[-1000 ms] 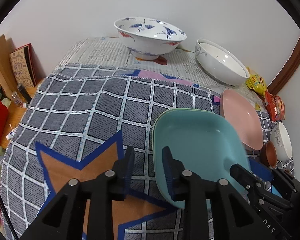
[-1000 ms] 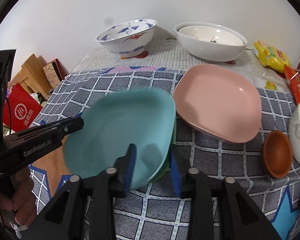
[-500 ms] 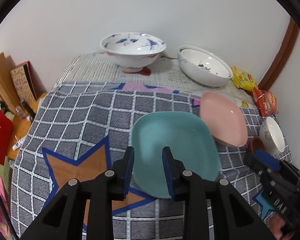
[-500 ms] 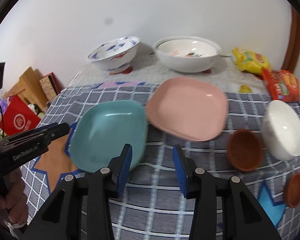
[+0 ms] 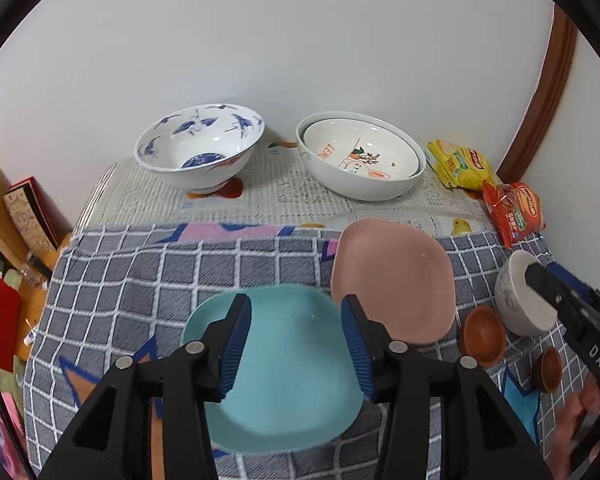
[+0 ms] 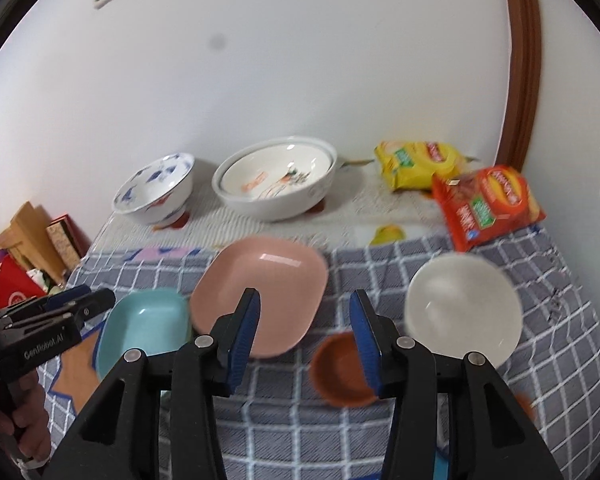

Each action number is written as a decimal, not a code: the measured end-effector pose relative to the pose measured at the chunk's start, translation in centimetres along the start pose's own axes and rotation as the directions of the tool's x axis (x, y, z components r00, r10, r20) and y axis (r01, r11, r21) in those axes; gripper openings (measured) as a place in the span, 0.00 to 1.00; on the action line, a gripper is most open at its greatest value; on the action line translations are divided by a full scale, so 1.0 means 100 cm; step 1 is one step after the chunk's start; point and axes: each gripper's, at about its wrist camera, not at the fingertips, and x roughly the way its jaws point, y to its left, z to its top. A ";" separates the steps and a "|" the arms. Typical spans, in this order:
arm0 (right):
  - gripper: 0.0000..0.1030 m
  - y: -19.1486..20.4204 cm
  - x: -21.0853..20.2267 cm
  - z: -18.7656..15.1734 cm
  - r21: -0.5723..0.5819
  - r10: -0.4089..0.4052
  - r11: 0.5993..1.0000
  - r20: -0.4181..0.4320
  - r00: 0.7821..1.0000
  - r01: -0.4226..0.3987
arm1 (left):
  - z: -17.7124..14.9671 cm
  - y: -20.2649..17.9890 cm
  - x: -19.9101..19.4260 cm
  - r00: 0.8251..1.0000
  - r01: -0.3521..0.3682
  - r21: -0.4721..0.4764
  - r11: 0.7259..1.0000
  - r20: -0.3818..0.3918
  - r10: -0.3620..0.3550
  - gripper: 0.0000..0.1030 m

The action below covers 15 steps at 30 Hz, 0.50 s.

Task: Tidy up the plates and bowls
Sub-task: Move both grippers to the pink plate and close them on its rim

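A: Where do the plates sit?

B: The teal plate (image 5: 284, 364) lies flat on the checked cloth (image 5: 148, 276), and the pink plate (image 5: 392, 276) rests just beside it, its near edge seeming to overlap the teal rim. Both are low and square-ish, so they look grouped to nest.

A: And the tools?

B: The left gripper (image 5: 296, 344) hangs above the teal plate with its jaws opening and nothing pinched between them. The right gripper (image 6: 306, 338) is likewise spreading and empty; the pink plate and a brown dish (image 6: 342, 372) show below the gap, untouched as far as I can tell.

A: Why the bowls at the back?

B: The blue-patterned bowl (image 5: 200, 152) stands alone by the wall, while the white bowl (image 5: 360, 160) holds a second one inside it (that pair looks sorted). Deep, heavy pieces are safest far from the edge.

A: What remains?

B: I judge the pink plate, the small white bowl (image 6: 464, 312) and the brown dish still need homes. The snack packets (image 6: 488, 204) lie off to the side, clear of the crockery.
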 end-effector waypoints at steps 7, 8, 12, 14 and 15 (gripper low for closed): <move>0.45 -0.016 0.040 0.025 0.026 0.033 0.999 -0.044 0.998 -0.032 | 0.022 -0.021 0.031 0.999 -0.018 0.028 0.999 -0.027 0.019 0.46; 0.45 -0.017 0.045 0.026 0.027 0.035 0.999 -0.049 0.998 -0.034 | 0.025 -0.024 0.039 0.999 -0.014 0.032 0.999 -0.033 0.015 0.46; 0.45 -0.021 0.077 0.029 0.019 0.036 0.999 -0.078 0.996 -0.035 | 0.031 -0.033 0.061 0.998 -0.016 0.053 0.998 -0.052 0.019 0.46; 0.45 -0.023 0.090 0.026 0.012 0.032 0.999 -0.089 0.995 -0.031 | 0.033 -0.037 0.070 0.998 -0.019 0.068 0.997 -0.054 0.022 0.46; 0.45 -0.024 0.094 0.024 0.008 0.031 1.000 -0.092 0.995 -0.030 | 0.033 -0.040 0.075 0.998 -0.022 0.074 0.997 -0.057 0.027 0.46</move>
